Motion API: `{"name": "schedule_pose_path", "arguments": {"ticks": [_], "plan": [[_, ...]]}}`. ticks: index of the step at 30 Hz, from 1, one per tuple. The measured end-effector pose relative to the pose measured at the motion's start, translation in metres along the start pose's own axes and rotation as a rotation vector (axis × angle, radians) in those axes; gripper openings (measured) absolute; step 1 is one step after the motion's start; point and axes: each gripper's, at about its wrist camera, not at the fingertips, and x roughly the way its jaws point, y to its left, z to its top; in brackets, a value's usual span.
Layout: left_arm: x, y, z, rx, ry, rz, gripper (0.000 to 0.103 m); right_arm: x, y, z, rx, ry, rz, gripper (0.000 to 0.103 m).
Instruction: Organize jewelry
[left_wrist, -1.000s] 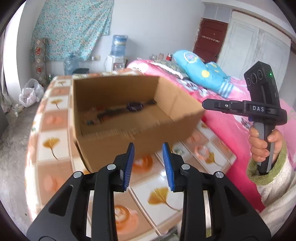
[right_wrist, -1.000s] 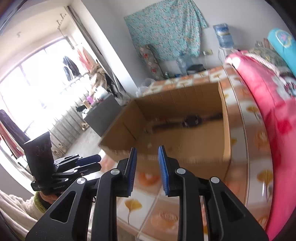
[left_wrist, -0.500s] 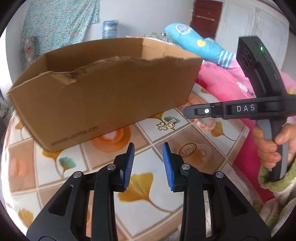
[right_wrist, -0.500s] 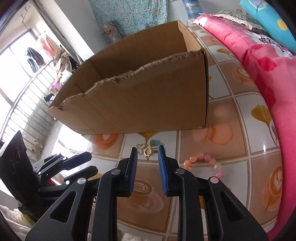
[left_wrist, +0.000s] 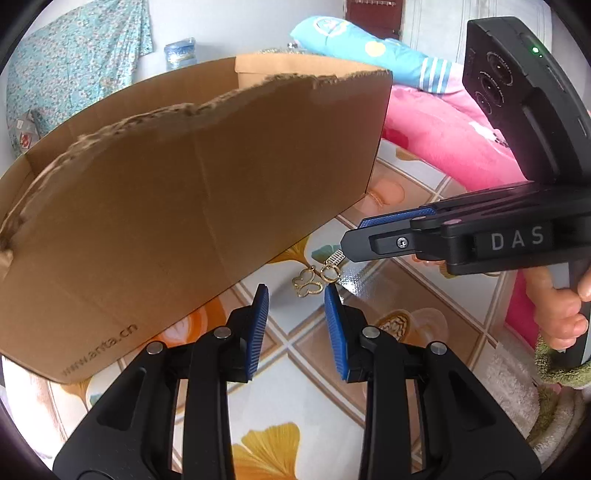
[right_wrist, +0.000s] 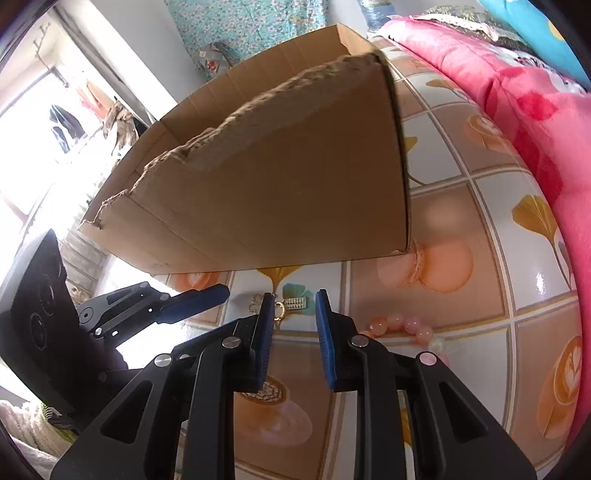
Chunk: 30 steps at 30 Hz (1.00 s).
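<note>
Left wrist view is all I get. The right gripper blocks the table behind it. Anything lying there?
Observer: Yes, a pink bead bracelet lies on the table, just right of the right gripper.
Operator: Has that gripper closed on the earring?
Observer: No. Its jaws stand apart with nothing between the pads; the earring lies on the table just past the tips.

Box (left_wrist: 192, 206) interior hidden; bracelet (right_wrist: 402, 326) half-covered

right tool (right_wrist: 293, 302) open over gold earring (right_wrist: 291, 305), cardboard box (right_wrist: 280, 192) behind, pink beads (right_wrist: 402, 325) beside
</note>
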Motion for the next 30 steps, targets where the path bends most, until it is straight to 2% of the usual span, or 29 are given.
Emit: {"name": "schedule_pose_path", "arguments": {"ticks": [9, 11, 14, 25, 30], "plan": [[0.011, -0.01, 0.009, 0.026, 0.016, 0.034, 0.027, 0.003, -0.011, -0.003, 0.036, -0.004, 0.033, 0.023], [0.011, -0.011, 0.01, 0.029, 0.017, 0.035, 0.017, 0.003, -0.012, -0.005, 0.041, -0.007, 0.038, 0.023], [0.011, -0.012, 0.01, 0.033, 0.019, 0.036, 0.012, 0.0, -0.017, -0.006, 0.048, -0.012, 0.045, 0.023], [-0.001, -0.013, -0.003, -0.003, 0.026, 0.057, 0.012, -0.013, -0.018, -0.007, 0.041, -0.02, 0.062, 0.023], [-0.016, -0.01, -0.019, -0.065, 0.033, 0.076, 0.012, -0.008, -0.01, -0.009, 0.018, 0.002, 0.072, 0.023]]}}
